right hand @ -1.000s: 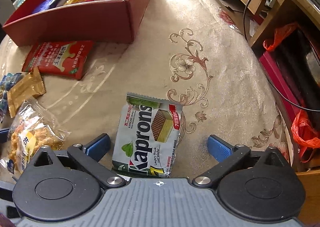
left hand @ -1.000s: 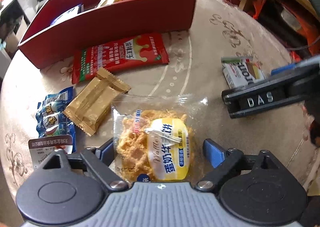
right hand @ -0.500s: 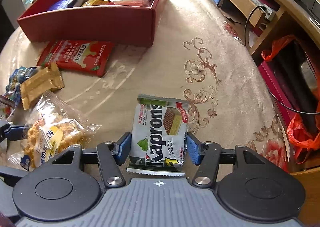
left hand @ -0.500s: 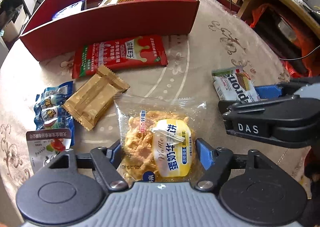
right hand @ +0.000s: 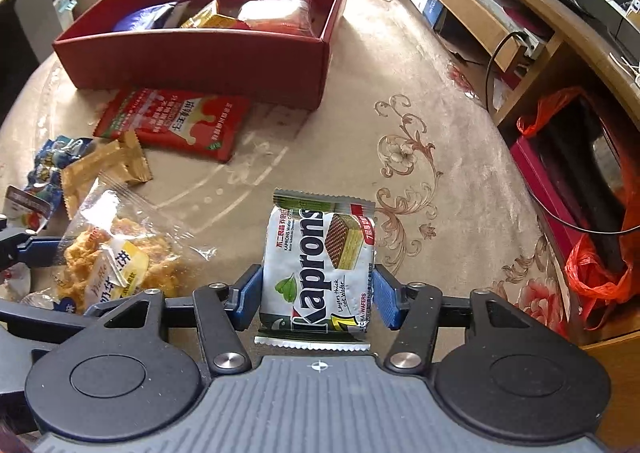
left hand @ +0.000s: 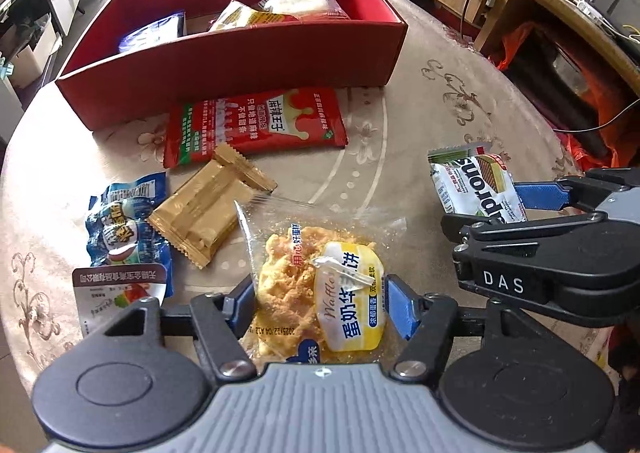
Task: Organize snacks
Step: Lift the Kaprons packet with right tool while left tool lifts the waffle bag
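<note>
A round tabletop (left hand: 440, 125) under a beige patterned cloth filled both views. At its far side sat a large red box (left hand: 240, 57), open at the top, with several wrapped snacks already lying inside. Just in front of the box's near wall lay a flat red packet (left hand: 256, 125). Nearer and to the left were a gold wrapper (left hand: 204, 205), then a blue packet (left hand: 124, 221) with a white-labelled packet (left hand: 116, 293) at its near edge.

The left gripper (left hand: 320, 309) pointed steeply down. Its blue fingers (left hand: 400, 309) stood about halfway apart and were closing, with a clear bag of yellow waffle snack (left hand: 320, 293) between them; both appeared to press on the bag's sides.

The right gripper (right hand: 316, 297), close beside it on the right, had its blue fingers (right hand: 384, 301) drawn in to a narrow gap and clamped on a silver-green Kaprons wafer pack (right hand: 320, 261), whose far end stuck out over the tabletop, seemingly lifted clear of the cloth.

The step in hand looked like picking up, one snack in each gripper. Judging from this, the next move would call for a firm hold on the crinkly waffle bag, then carrying both packs over the near wall and letting go inside the box, clear of the red packet.
</note>
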Demonstrator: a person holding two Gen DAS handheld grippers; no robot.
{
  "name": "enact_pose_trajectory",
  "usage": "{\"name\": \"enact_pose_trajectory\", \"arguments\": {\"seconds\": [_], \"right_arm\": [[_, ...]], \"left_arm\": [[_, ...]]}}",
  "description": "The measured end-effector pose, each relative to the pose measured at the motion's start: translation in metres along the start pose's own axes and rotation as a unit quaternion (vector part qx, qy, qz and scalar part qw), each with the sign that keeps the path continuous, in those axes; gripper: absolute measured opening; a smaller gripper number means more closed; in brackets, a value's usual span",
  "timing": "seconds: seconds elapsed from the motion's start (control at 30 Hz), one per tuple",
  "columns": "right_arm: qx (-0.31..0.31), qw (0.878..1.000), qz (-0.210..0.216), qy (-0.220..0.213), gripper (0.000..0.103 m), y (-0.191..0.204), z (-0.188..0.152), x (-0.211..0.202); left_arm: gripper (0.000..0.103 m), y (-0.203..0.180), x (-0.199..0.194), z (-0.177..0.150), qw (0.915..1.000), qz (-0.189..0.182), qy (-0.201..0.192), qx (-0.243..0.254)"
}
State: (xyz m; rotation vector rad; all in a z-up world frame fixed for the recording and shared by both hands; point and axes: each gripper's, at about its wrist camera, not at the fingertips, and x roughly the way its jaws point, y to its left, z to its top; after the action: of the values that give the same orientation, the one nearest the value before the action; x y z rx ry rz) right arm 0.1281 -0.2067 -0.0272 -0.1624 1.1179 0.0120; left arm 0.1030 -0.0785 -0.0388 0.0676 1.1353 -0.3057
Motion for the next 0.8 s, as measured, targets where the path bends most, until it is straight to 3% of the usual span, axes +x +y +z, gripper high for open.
{"name": "enact_pose_trajectory", "arguments": {"seconds": [0.23,0.5,0.67,0.8], "right_arm": [[0.010,1.000,0.007,-0.003,0.064,-0.003,0.001,-0.002],[0.014,1.000,0.005,-0.023,0.064,-0.007,0.004,-0.011],[0.012,0.999,0.005,-0.034,0.064,-0.005,0.008,-0.015],[0.006,0.999,0.005,-0.034,0.064,-0.001,0.010,-0.015]], "left_arm": [[0.072,-0.006,0.014,0.000,0.9998,0.016,0.012,0.000],[0.064,-0.013,0.001,-0.003,0.9987,0.041,-0.017,0.027],[0.054,-0.008,-0.012,0.001,0.9987,0.033,-0.032,0.024],[0.053,-0.005,-0.014,0.002,0.9987,0.032,-0.032,0.024]]}}
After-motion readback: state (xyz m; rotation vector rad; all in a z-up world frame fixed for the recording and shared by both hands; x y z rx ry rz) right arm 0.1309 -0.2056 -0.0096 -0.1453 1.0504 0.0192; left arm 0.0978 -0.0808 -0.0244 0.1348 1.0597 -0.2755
